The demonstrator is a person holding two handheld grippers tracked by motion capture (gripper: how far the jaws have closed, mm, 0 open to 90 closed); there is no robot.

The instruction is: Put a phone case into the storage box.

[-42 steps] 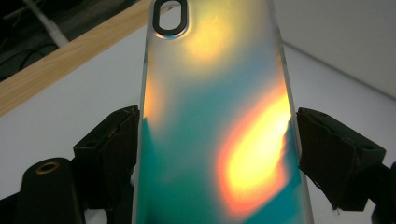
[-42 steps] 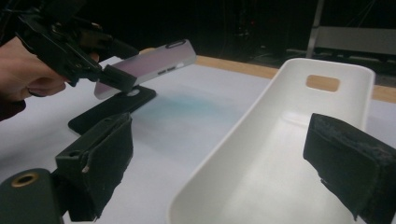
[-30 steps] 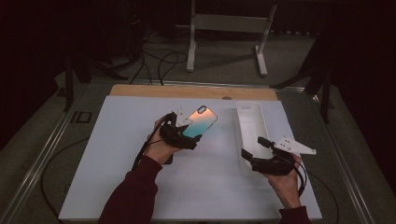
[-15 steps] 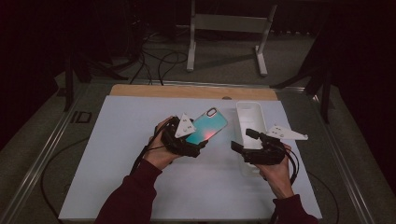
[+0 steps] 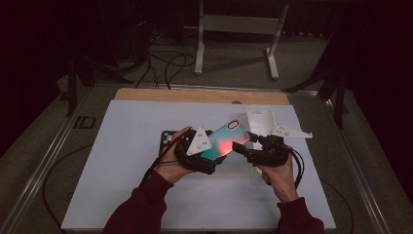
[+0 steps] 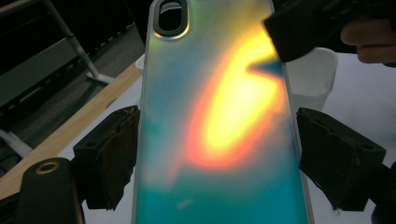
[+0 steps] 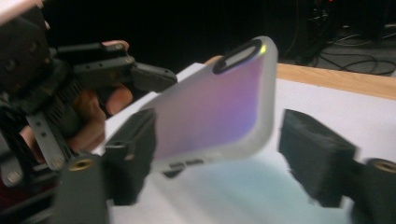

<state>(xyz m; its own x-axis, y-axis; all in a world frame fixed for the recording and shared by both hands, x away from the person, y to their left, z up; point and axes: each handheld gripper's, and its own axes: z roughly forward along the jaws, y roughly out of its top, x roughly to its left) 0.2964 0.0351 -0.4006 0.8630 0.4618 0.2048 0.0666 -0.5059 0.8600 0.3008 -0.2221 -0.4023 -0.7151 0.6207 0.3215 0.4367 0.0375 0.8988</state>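
An iridescent teal-and-orange phone case [image 5: 225,144] hangs above the table's middle, camera hole pointing away from me. My left gripper [image 5: 214,155] is shut on its long edges; in the left gripper view both pads [image 6: 116,154] press the case [image 6: 219,116]. My right gripper [image 5: 242,150] comes in from the right at the case's top right edge. In the right gripper view the case [image 7: 215,107] lies between its jaws, which have just been closing: the left pad [image 7: 135,149] is at the case, and a gap remains at the right pad.
A white open box [image 5: 260,122] stands on the white mat [image 5: 126,185] just behind my right hand. A black phone [image 5: 168,139] lies flat under my left hand. A wooden strip [image 5: 195,95] runs along the far edge, with a metal stand and cables beyond.
The hands have come together: the left gripper carried the case right and tilted it, while the right gripper rose from beside the white box and moved left onto the case, its jaws narrowing.
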